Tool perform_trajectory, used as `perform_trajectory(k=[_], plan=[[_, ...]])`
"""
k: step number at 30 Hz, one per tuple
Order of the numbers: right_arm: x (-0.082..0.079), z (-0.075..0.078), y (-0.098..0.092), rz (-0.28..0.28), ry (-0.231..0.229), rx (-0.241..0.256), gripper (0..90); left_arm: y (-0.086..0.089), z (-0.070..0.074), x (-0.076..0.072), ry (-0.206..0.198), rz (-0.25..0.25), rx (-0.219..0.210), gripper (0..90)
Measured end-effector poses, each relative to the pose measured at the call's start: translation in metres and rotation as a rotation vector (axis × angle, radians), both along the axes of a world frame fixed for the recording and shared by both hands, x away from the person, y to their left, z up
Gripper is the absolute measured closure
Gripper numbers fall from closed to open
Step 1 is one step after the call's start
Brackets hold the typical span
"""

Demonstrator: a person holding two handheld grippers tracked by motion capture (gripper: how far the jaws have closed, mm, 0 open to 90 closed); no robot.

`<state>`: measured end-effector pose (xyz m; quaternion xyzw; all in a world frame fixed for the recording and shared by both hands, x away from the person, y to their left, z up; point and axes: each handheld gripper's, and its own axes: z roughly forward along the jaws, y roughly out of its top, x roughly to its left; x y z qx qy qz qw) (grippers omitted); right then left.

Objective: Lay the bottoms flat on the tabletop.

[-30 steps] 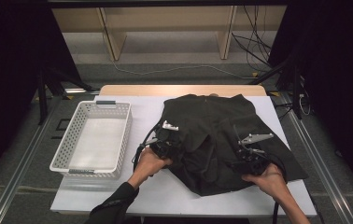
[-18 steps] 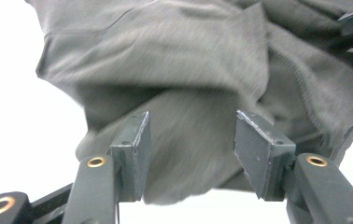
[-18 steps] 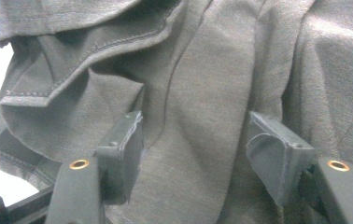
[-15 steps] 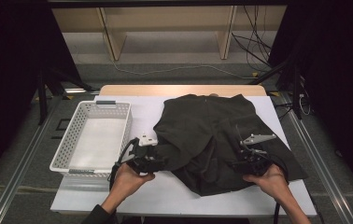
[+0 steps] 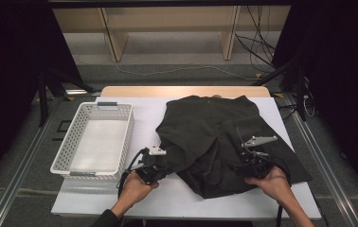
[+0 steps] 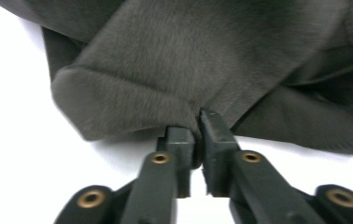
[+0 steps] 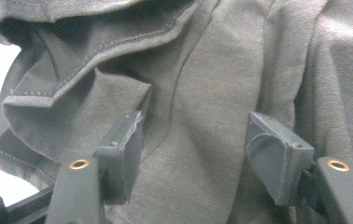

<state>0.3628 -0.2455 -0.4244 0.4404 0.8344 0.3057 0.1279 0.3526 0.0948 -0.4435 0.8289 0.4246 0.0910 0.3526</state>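
Dark grey garment (image 5: 215, 137), unlabelled, pinched by left tool (image 6: 197, 125); right tool (image 7: 195, 140) wide over it.

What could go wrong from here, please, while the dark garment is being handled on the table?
1. The left tool pinches only a thin fold at the dark garment's edge, so the cloth may slip free under a pull.
2. The right tool is open over the fabric, pinning nothing, so the garment may drag sideways and bunch.
3. The white basket sits close beside the left tool; a wider pull might bump it.
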Motion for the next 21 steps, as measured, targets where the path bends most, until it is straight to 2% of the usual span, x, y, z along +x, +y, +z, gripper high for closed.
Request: perform_trajectory(k=[2,6,10,12,15,16,19,21], plan=[[0.000,0.000,0.000,0.000,-0.002,-0.002,38.5,0.007,0.010,-0.005,-0.005,-0.014,-0.015,87.1],[-0.001,0.000,0.001,0.000,-0.001,-0.001,38.4,0.024,0.024,-0.014,-0.016,-0.024,0.007,87.3],[0.001,-0.001,0.000,-0.001,0.000,-0.003,38.4,0.046,0.025,-0.013,0.003,0.018,0.020,87.2],[0.001,-0.001,0.001,-0.002,0.003,-0.006,38.4,0.052,0.024,-0.011,0.002,0.037,0.054,87.1],[0.001,-0.001,0.001,0.001,-0.001,-0.004,38.4,0.057,0.023,-0.010,0.009,0.068,0.070,86.2],[0.001,-0.001,0.001,0.001,-0.002,-0.004,38.4,0.057,0.023,-0.010,0.004,0.078,0.087,85.5],[0.001,0.000,0.001,0.000,-0.003,-0.003,38.3,0.053,0.024,-0.012,-0.025,0.103,0.157,80.8],[0.001,0.000,0.001,0.000,-0.004,-0.003,38.3,0.049,0.027,-0.013,-0.048,0.116,0.161,75.0]])
